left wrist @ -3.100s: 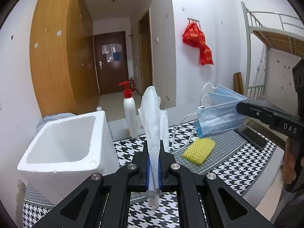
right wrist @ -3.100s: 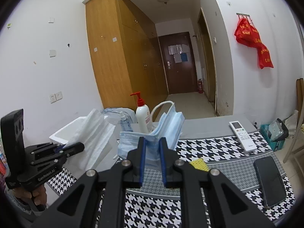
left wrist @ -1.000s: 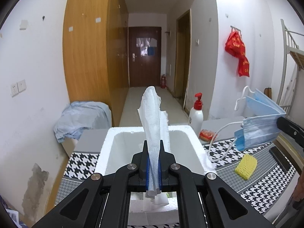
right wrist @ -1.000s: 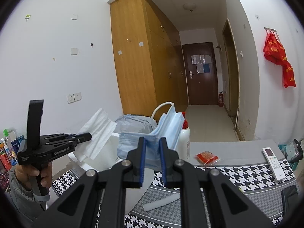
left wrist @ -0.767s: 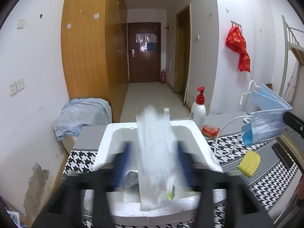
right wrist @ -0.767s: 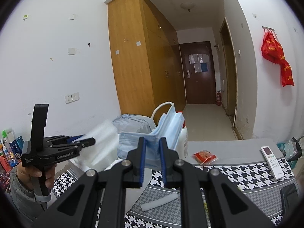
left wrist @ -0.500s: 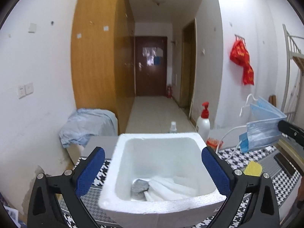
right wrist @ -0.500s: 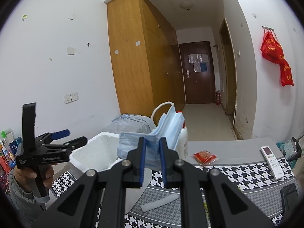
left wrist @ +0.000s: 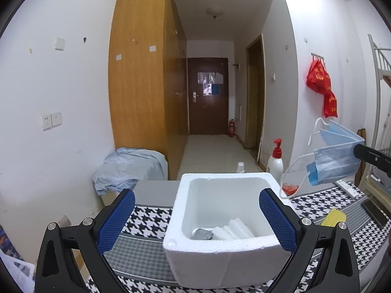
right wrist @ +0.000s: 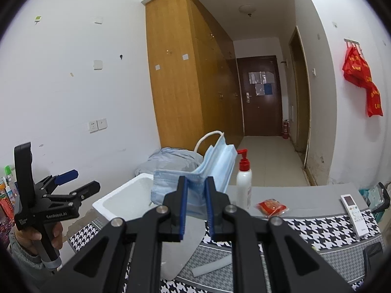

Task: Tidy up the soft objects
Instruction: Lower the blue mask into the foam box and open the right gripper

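Observation:
A white foam box [left wrist: 221,265] stands on the houndstooth cloth in front of my left gripper [left wrist: 196,195], whose jaws are open wide with nothing between them. Folded white tissue [left wrist: 232,229] lies on the box floor beside a small grey thing [left wrist: 201,234]. To the right of the box, in the air, my right gripper [right wrist: 195,183] is shut on a stack of blue face masks [right wrist: 215,163]. The left wrist view shows the masks [left wrist: 334,161] hanging with their white ear loops. A yellow foam net [left wrist: 333,216] lies on the table at the right.
A red-pump bottle [left wrist: 275,163] and a small clear bottle [left wrist: 240,167] stand behind the box, with a red packet [left wrist: 289,189] beside them. A remote [right wrist: 354,213], a phone [left wrist: 374,211] and a white foam strip [right wrist: 210,267] lie on the cloth. A blue-grey fabric heap [left wrist: 129,168] sits beyond the table's left end.
My left gripper opened and the white tissue fell into the foam box, then the gripper drew back a little. The right gripper kept still with the masks.

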A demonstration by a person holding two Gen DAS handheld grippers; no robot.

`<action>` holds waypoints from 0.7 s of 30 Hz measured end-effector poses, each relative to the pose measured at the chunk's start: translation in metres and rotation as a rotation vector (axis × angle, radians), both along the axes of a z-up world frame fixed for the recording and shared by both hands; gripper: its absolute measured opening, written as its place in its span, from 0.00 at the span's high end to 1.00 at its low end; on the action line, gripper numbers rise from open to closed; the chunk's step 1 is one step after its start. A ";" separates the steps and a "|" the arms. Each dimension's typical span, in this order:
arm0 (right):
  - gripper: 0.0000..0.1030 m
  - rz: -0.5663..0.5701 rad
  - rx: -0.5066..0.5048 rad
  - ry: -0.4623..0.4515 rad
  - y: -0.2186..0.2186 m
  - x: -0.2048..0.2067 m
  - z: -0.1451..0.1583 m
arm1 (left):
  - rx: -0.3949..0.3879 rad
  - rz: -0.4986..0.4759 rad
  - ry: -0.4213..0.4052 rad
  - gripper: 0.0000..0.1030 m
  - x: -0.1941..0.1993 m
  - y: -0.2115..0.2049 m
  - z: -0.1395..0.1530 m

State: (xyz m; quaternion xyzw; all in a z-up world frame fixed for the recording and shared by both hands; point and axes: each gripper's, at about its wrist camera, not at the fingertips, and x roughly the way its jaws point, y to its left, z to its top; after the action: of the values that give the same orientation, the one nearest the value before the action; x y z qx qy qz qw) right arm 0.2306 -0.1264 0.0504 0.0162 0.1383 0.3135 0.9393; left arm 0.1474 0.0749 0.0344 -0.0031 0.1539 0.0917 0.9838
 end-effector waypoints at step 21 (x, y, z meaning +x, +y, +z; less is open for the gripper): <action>0.83 0.117 -0.096 0.024 0.063 0.010 0.001 | -0.022 0.072 0.014 0.01 -0.025 0.031 -0.012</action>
State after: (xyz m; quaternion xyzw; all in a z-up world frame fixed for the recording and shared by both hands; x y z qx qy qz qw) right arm 0.2408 -0.0636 0.0513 -0.0331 0.1650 0.3607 0.9174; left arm 0.1223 0.1060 0.0223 -0.0187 0.1616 0.1255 0.9787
